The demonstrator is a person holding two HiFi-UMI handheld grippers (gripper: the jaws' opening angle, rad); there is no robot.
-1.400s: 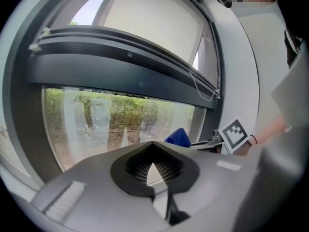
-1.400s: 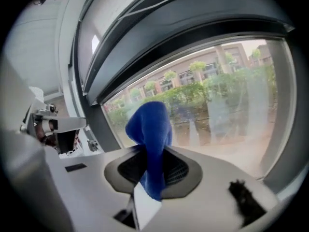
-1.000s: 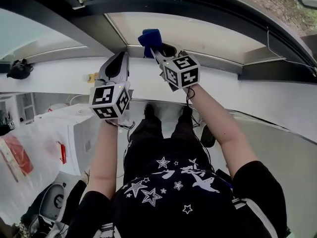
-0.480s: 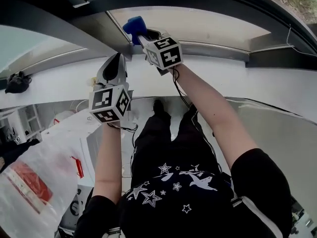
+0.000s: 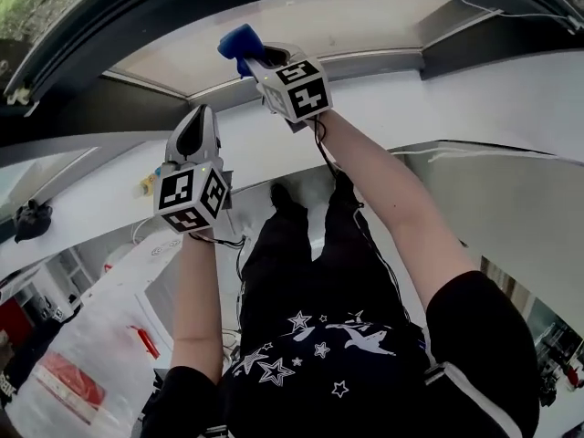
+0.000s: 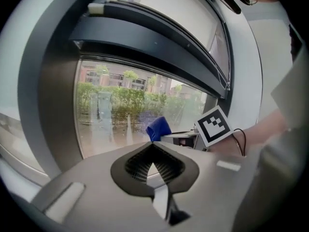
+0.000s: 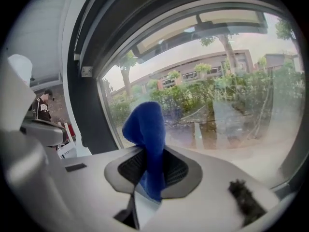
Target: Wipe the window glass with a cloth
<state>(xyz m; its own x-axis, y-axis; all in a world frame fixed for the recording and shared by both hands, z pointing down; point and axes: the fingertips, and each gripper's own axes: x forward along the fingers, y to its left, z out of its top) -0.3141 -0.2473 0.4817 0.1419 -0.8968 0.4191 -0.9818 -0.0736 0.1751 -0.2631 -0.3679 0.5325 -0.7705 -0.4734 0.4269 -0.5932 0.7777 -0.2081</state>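
Note:
My right gripper (image 5: 256, 60) is shut on a blue cloth (image 5: 239, 41), held up against the lower left part of the window glass (image 5: 310, 21). In the right gripper view the blue cloth (image 7: 147, 139) sticks up from between the jaws, with the window glass (image 7: 227, 105) just behind it. My left gripper (image 5: 199, 128) hangs lower and to the left, in front of the dark window frame (image 5: 109, 108), jaws together with nothing in them. In the left gripper view the blue cloth (image 6: 158, 128) shows at the window glass (image 6: 120, 105) beyond the shut jaws.
A white sill and wall panel (image 5: 474, 99) runs below the window. A dark curved frame (image 6: 154, 42) crosses above the pane. White appliances and bags (image 5: 73, 372) lie on the floor at lower left. A cable (image 5: 474, 7) hangs at the upper right.
The right gripper with the blue cloth stays on the glass, shifted slightly left. The head view has swung, so the window now sits higher and more to the right.

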